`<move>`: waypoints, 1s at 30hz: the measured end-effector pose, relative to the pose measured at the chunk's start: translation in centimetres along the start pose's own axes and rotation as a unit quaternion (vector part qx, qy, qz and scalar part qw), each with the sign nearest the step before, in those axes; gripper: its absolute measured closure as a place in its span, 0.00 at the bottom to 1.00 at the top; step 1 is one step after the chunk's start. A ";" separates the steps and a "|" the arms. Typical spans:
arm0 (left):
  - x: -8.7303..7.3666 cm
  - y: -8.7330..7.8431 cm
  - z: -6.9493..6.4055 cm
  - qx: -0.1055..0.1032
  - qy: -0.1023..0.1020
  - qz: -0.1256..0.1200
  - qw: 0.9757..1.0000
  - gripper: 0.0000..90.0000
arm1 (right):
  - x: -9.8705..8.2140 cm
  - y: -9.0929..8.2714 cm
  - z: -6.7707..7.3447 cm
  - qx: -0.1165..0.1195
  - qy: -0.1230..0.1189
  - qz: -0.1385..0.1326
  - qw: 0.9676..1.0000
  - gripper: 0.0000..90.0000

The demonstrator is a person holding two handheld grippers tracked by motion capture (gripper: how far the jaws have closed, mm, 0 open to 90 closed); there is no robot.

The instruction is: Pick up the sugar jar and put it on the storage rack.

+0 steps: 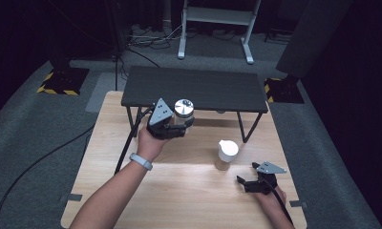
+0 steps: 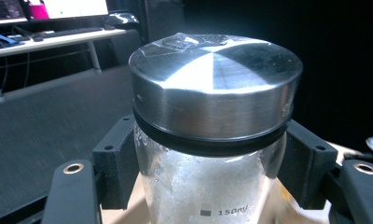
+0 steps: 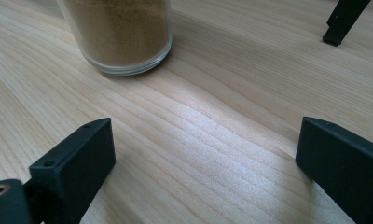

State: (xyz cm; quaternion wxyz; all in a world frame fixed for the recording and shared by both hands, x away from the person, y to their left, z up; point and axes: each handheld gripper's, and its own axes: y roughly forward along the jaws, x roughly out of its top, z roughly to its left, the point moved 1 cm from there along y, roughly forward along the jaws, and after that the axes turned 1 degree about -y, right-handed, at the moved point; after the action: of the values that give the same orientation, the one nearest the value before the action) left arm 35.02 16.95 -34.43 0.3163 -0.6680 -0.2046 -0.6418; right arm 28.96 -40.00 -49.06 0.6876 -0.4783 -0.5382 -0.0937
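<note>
Glass jar (image 2: 212, 186), steel lid (image 2: 215, 70) — left gripper (image 1: 179, 125) clamped below lid; likely slippery, fragile. Right gripper (image 1: 246, 179) at five o'clock — jaws apart, empty.

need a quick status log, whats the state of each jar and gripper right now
left gripper: shut on the metal-lidded jar, held up off the table
metal-lidded jar: lid on, upright, white grains inside
white-lidded jar: lid on, standing on the wooden table, brown powder inside
right gripper: open, nothing between its jaws, low over the table
</note>
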 end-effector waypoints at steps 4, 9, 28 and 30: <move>2.0 0.8 1.0 0.014 -0.011 -0.004 1.000 0.34 | 0.0 0.0 0.0 0.000 0.000 0.000 1.000 0.05; 4.0 2.1 2.3 0.038 -0.019 -0.014 0.999 0.34 | 0.0 0.0 0.1 -0.001 0.000 -0.001 1.000 0.05; 6.2 8.6 5.5 0.125 -0.054 0.035 0.990 0.34 | 0.0 0.1 0.1 -0.001 0.000 0.000 1.000 0.05; 6.1 8.9 5.6 0.131 -0.050 0.044 0.989 0.34 | 0.0 0.1 0.1 -0.001 0.000 0.000 1.000 0.05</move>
State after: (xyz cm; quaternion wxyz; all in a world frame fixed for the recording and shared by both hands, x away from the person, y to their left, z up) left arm 45.69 13.60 -29.70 0.4181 -0.6602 -0.2727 -0.5612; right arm 28.93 -39.87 -49.07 0.6874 -0.4787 -0.5379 -0.0946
